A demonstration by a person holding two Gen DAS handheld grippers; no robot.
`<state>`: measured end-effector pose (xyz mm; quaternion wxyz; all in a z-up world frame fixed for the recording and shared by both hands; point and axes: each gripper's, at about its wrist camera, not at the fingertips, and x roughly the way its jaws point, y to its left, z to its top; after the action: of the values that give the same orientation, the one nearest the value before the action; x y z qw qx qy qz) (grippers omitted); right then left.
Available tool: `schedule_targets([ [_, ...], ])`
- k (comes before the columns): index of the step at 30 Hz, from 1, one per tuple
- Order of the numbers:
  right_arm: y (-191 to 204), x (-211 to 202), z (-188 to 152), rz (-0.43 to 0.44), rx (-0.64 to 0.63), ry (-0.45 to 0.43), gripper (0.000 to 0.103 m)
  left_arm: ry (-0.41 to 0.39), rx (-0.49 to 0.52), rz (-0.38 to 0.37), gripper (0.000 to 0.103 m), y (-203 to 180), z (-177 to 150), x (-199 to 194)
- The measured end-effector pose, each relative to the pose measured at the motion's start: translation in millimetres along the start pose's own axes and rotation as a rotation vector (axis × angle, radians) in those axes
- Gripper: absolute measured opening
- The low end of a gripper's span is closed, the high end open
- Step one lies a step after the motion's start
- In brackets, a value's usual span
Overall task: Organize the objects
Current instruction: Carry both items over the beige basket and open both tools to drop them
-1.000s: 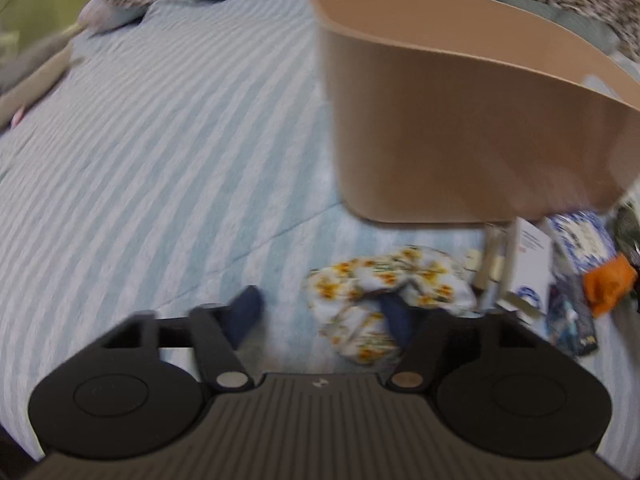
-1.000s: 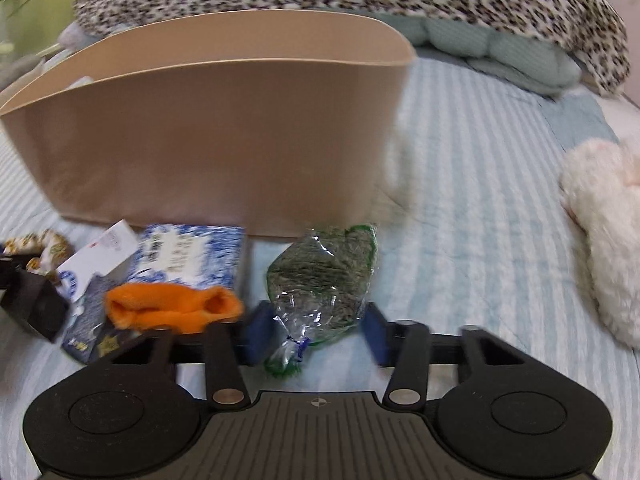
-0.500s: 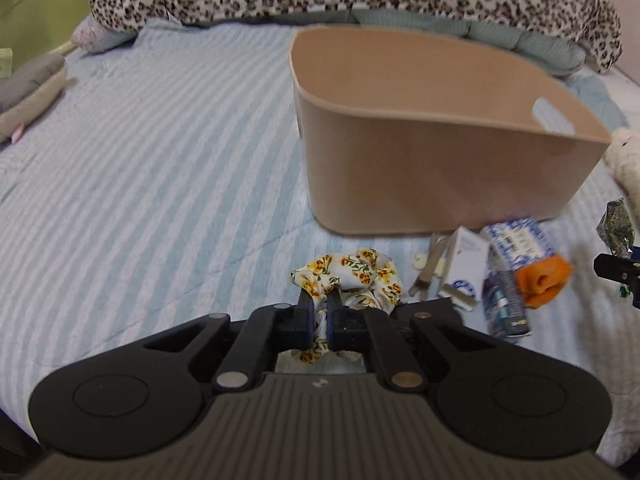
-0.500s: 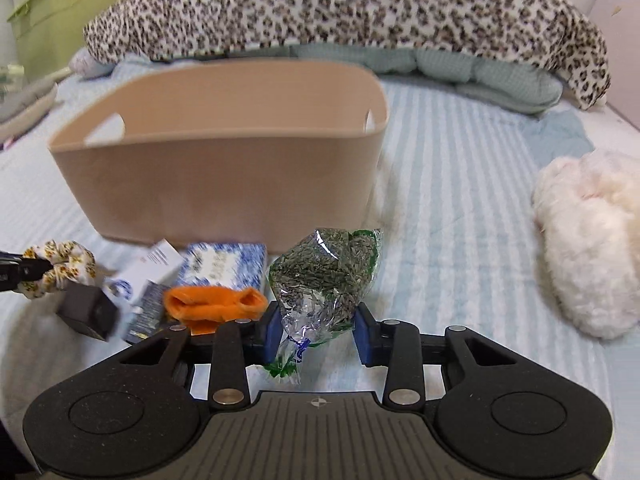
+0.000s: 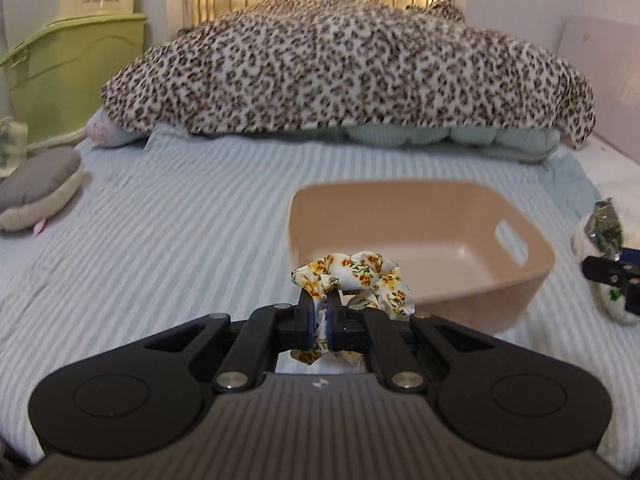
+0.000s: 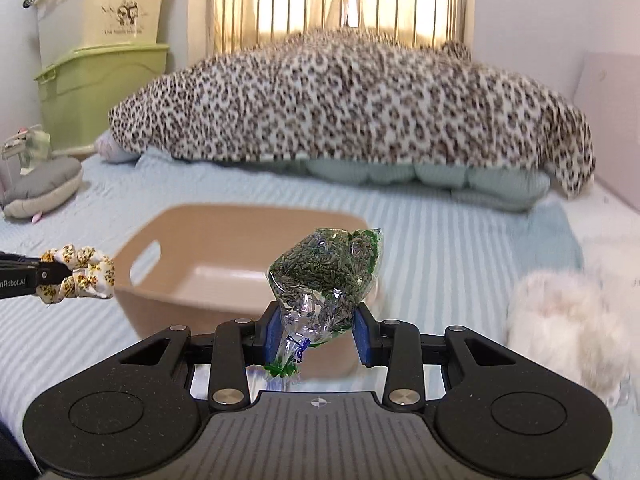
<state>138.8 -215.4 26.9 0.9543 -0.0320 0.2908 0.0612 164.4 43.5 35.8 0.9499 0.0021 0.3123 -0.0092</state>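
My left gripper [image 5: 319, 322] is shut on a white scrunchie with yellow flowers [image 5: 352, 276], held in the air just before the near left rim of the tan basket [image 5: 532, 276]. The basket looks empty inside. My right gripper [image 6: 316, 336] is shut on a clear bag of green dried herbs [image 6: 326, 276], held above the basket's [image 6: 168, 296] near right side. The scrunchie [image 6: 78, 276] and the left gripper show at the left edge of the right wrist view. The herb bag [image 5: 606, 226] shows at the right edge of the left wrist view.
The striped light-blue bed [image 5: 160, 240] carries a leopard-print blanket [image 5: 340, 68] at the back, a grey cushion [image 5: 36, 188] at the left and a fluffy white toy [image 6: 572, 316] at the right. Green storage bins [image 6: 100, 92] stand at the back left.
Both grippers have closed on their items and risen from the bed: the left with the scrunchie, the right with the herb bag. The basket's inside has come into view below them.
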Motion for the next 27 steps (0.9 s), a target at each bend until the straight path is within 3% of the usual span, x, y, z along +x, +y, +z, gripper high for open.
schedule_targets([
  [4, 3.3, 15.3, 22.3, -0.010, -0.028, -0.027, 0.034, -0.025, -0.010, -0.007, 0.006, -10.0, 26.6, 20.2],
  [7, 4.3, 33.6, 36.9, 0.003, -0.032, -0.022, 0.034, 0.001, -0.025, -0.048, 0.006, -16.5, 41.7, 48.0],
  [10, 7.9, 53.0, 44.6, 0.002, -0.058, -0.019, 0.034, 0.034, 0.013, -0.011, 0.006, -27.9, 48.1, 78.9],
  [18, 19.1, 118.6, 41.8, 0.011, -0.097, 0.108, 0.034, 0.158, 0.089, 0.029, 0.006, -42.8, 25.7, 145.5],
  [25, 29.3, 146.5, 28.1, 0.017, -0.119, 0.221, 0.036, 0.231, 0.091, 0.028, 0.009, -35.3, 9.3, 165.8],
  [27, 32.4, 146.0, 26.4, 0.011, -0.120, 0.233, 0.048, 0.232, 0.097, 0.035, 0.015, -34.0, 8.4, 164.7],
])
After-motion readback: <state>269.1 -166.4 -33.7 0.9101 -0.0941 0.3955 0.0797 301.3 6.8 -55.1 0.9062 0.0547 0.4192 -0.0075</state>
